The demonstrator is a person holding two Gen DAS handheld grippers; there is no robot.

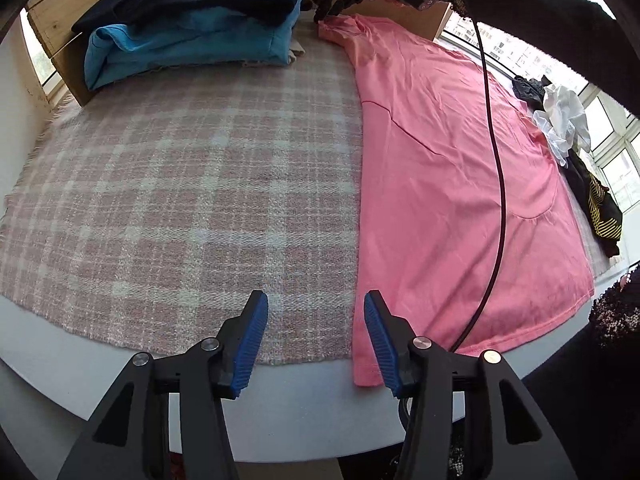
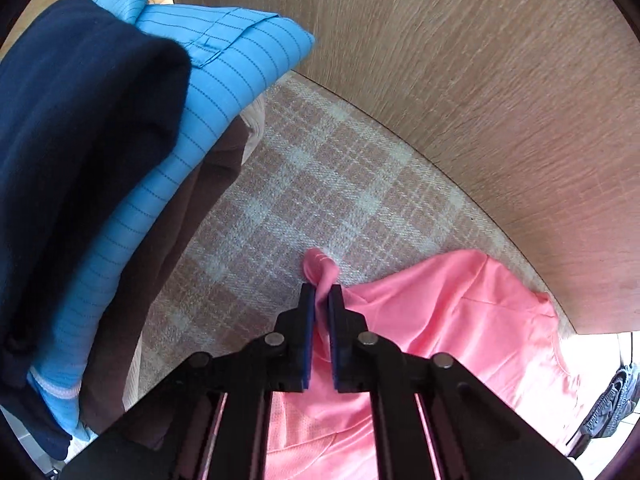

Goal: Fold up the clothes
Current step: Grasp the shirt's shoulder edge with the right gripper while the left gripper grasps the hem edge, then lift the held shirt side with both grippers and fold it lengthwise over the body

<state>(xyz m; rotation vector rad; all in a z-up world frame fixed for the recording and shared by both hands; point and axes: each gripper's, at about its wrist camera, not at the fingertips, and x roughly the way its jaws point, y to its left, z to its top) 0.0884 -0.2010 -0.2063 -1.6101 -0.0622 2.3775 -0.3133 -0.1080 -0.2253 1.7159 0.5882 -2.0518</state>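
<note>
- On the plaid cloth (image 1: pixel 168 184) that covers the white surface (image 1: pixel 320 404), we see the pink shirt (image 1: pixel 448 184) spread flat along the right side, its near hem reaching over the cloth's edge.
- Our left tongs (image 1: pixel 316 334) hang above that near hem corner with the blue pads (image 1: pixel 252 344) apart; nothing lies between them, and the right pad hovers over the pink hem.
- Our right tongs (image 2: pixel 321 320) are closed on a pinch of the shirt's far corner (image 2: pixel 320 268); pink fabric bunches up between the pads and pokes out past the tips.
- From the left wrist view, the right tongs (image 1: pixel 326 14) show at the far end of the shirt, with a dark sleeve (image 1: pixel 540 20) and a black cable (image 1: pixel 496 160) trailing across the pink fabric.
- A folded stack sits just beside that far corner: a navy garment (image 2: pixel 80 120) on top of a light blue striped one (image 2: pixel 224 80), with a brown piece (image 2: pixel 188 216) beneath.
- A wooden board (image 2: pixel 460 80) stands behind the cloth.
- Loose white and black clothes (image 1: pixel 568 128) lie heaped beyond the shirt's right edge, near the windows.
</note>
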